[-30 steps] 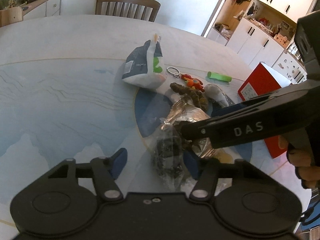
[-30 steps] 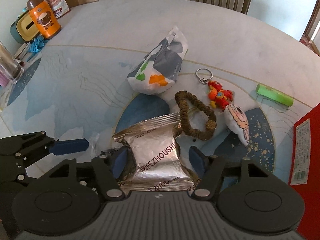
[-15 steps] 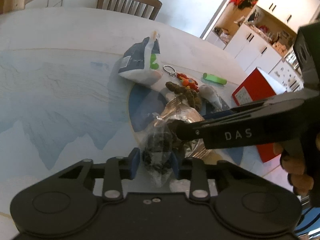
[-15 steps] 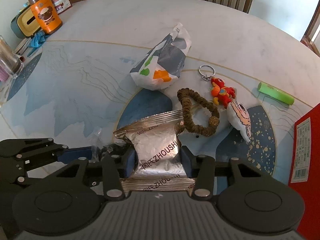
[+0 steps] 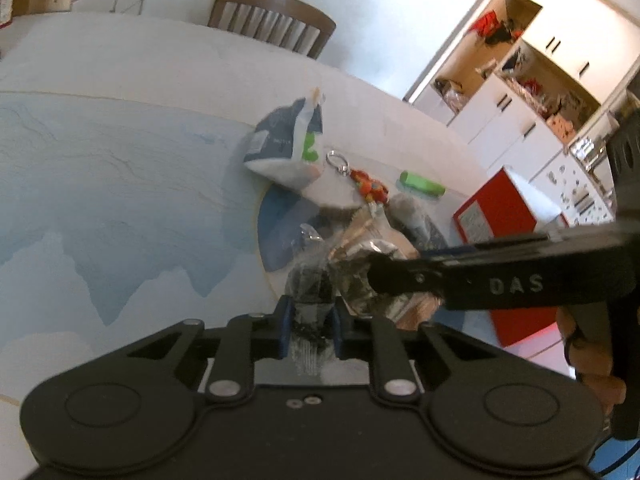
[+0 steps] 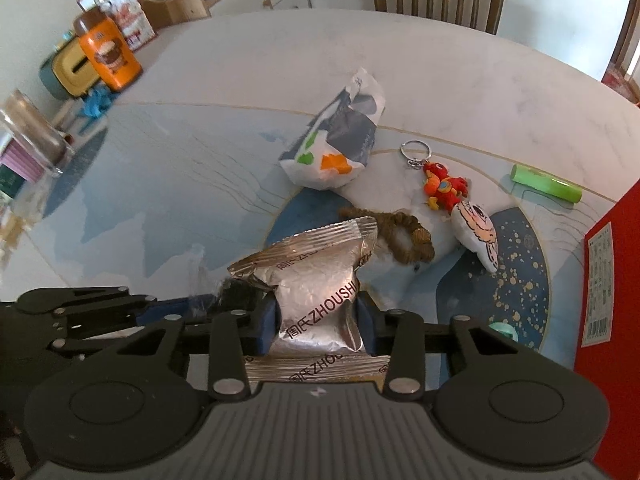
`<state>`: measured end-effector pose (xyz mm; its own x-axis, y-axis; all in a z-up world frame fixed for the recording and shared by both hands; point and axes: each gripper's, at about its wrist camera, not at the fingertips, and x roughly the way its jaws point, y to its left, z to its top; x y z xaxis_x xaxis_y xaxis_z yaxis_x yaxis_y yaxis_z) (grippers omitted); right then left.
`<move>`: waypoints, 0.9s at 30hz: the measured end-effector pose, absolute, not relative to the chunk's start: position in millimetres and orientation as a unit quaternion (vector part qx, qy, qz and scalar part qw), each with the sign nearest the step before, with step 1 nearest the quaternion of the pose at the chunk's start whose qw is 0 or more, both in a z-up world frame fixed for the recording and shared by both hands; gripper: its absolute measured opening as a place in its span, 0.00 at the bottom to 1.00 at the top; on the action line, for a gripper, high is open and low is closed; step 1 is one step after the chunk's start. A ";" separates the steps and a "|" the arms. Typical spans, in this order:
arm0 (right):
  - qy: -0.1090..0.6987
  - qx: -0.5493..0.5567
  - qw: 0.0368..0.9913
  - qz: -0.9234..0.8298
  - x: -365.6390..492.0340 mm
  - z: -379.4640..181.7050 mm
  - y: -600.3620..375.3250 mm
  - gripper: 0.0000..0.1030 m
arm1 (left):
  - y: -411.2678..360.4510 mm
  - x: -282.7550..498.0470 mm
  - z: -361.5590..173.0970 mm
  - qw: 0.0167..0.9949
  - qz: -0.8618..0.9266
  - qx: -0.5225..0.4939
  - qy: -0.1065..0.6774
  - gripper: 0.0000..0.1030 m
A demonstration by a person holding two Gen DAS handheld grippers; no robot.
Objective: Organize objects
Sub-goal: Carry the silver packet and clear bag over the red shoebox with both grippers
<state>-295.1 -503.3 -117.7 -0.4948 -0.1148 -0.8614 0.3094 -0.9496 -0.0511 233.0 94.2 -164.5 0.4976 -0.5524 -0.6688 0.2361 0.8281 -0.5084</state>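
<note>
A clear plastic packet with dark contents (image 5: 310, 280) is pinched in my left gripper (image 5: 310, 322), which is shut on it. My right gripper (image 6: 316, 320) is shut on a silver foil snack pack (image 6: 312, 276); the pack looks lifted off the table. In the left wrist view the right gripper (image 5: 372, 276) crosses from the right with the foil pack (image 5: 360, 268) at its tip. In the right wrist view the left gripper (image 6: 188, 304) reaches in from the left beside the foil pack. A brown scrunchie (image 6: 404, 236) lies just beyond the pack.
On the round table (image 6: 200, 180) lie a white and navy bag (image 6: 340, 140), a red keychain figure (image 6: 442, 184), a small plush (image 6: 478, 236) and a green tube (image 6: 546, 184). A red box (image 6: 604, 300) stands at the right. An orange jar (image 6: 108, 56) stands far left.
Both grippers went from open to shut: the left closed on the clear packet, the right on the foil pack. Both packs have since risen off the table, and the views tilted.
</note>
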 end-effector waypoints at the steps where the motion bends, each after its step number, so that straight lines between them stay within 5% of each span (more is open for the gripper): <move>1: 0.097 0.487 0.126 -0.859 -293.5 -114.3 -502.2 0.38 | 95.9 232.0 -161.0 0.849 -0.231 -0.179 0.440 0.17; 27: 0.057 0.410 0.101 -0.904 -227.5 -5.2 -405.1 0.39 | 27.8 232.6 -50.4 0.861 -0.304 -0.147 0.380 0.17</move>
<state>-227.5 -405.1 -5.2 -0.6426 -0.1362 -0.7540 0.2304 -0.9729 -0.0206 232.6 27.8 -50.4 0.5269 -0.6343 -0.5657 0.4115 0.7728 -0.4832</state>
